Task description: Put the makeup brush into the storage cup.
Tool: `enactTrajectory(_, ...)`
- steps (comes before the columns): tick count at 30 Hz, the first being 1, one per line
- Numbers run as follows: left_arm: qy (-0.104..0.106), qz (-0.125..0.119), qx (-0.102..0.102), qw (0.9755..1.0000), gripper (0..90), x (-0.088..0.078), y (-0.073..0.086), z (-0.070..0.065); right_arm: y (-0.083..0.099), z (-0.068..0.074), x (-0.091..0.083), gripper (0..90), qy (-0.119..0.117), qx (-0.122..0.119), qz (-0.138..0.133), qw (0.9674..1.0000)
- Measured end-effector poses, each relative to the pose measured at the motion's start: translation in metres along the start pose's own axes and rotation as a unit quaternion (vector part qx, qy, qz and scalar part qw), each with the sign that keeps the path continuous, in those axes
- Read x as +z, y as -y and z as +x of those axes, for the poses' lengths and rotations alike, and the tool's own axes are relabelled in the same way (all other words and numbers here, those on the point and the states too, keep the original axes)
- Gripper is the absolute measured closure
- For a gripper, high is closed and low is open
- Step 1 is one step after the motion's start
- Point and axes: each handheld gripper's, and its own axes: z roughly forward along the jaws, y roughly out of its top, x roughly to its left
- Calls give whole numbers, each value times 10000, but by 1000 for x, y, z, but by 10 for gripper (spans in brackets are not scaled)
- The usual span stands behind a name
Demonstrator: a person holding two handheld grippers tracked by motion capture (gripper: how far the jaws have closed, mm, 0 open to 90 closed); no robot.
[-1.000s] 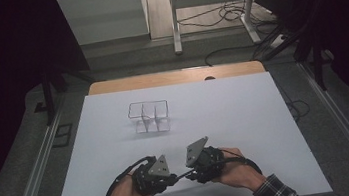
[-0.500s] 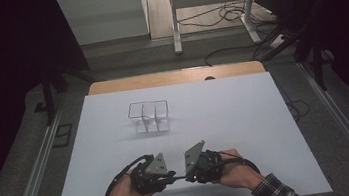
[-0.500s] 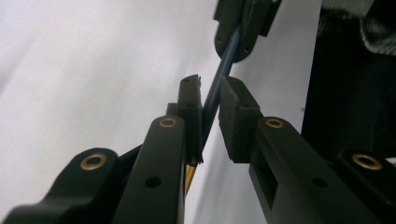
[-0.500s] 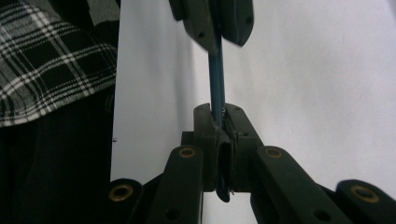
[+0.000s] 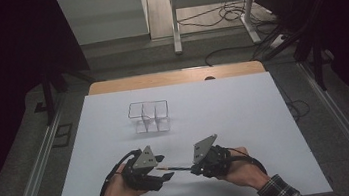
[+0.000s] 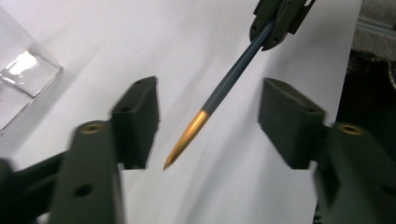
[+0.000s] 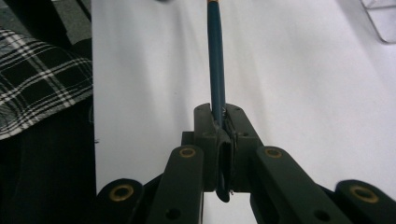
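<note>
A pen with a dark blue barrel and a gold tip (image 5: 173, 168) hangs level just above the white table, between the two hands. My right gripper (image 5: 194, 168) is shut on the barrel end of the pen (image 7: 215, 60), gripped between the right gripper (image 7: 218, 112) pads. My left gripper (image 5: 168, 176) has just been opening its jaws. In the left gripper view the gold tip of the pen (image 6: 187, 137) lies in the gap of my left gripper (image 6: 208, 93), touching neither pad. The right gripper (image 6: 275, 23) shows farther off there, clamped on the pen.
A clear divided container (image 5: 149, 116) stands on the white table (image 5: 244, 109) beyond the hands, and its corner (image 6: 23, 74) shows in the left gripper view. A plaid sleeve (image 7: 42, 79) is at the left of the right gripper view. The table's near edge lies just behind the hands.
The left gripper's jaws have come apart off the pen's tip. The right gripper keeps hold of the pen. Both hands stay about where they were.
</note>
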Motion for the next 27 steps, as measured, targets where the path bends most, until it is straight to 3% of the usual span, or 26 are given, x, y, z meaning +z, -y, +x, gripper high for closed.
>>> enactTrajectory(7,-206,-27,-123,9997,190,-4,5,1,4,-1,-4,848,158,65,-11,9999)
enactTrajectory(13,-314,-134,-444,9984,93,-8,7,6,8,-1,-10,848,266,212,-64,9994)
enactTrajectory(18,-233,-213,-723,9969,16,-10,10,13,13,0,-15,848,373,354,-156,9986)
enactTrajectory(27,-174,-286,-925,9951,33,-13,10,15,23,0,-28,848,602,620,-329,9957)
